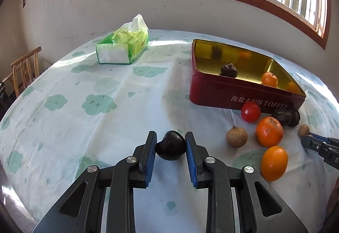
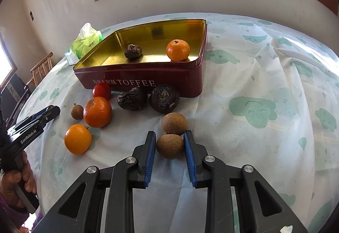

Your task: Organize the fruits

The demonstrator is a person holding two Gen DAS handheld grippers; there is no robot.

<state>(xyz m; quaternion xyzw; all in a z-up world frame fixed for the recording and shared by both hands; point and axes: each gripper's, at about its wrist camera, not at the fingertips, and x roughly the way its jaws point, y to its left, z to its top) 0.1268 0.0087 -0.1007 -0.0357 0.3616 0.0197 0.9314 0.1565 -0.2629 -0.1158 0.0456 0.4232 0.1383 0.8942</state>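
A red toffee tin [image 1: 214, 93] [image 2: 139, 81] with a gold inside holds a dark wrinkled fruit [image 2: 133, 51] and a small orange [image 2: 178, 50]. My left gripper [image 1: 171, 144] is shut on a dark brown chestnut-like fruit [image 1: 171, 145] just above the cloth. My right gripper [image 2: 170, 143] is shut on a brown longan [image 2: 170, 146], with a second longan [image 2: 174, 123] just behind it. Loose in front of the tin lie a cherry tomato [image 2: 101, 90], two oranges [image 2: 97, 112] [image 2: 78, 139], a small longan [image 2: 77, 111] and two dark wrinkled fruits [image 2: 132, 98] [image 2: 164, 98].
A green tissue pack [image 1: 122, 46] lies at the table's far left. A wooden chair [image 1: 25, 70] stands beyond the left edge. The white cloth with green clouds [image 2: 264, 89] covers the round table. A wall and window run behind.
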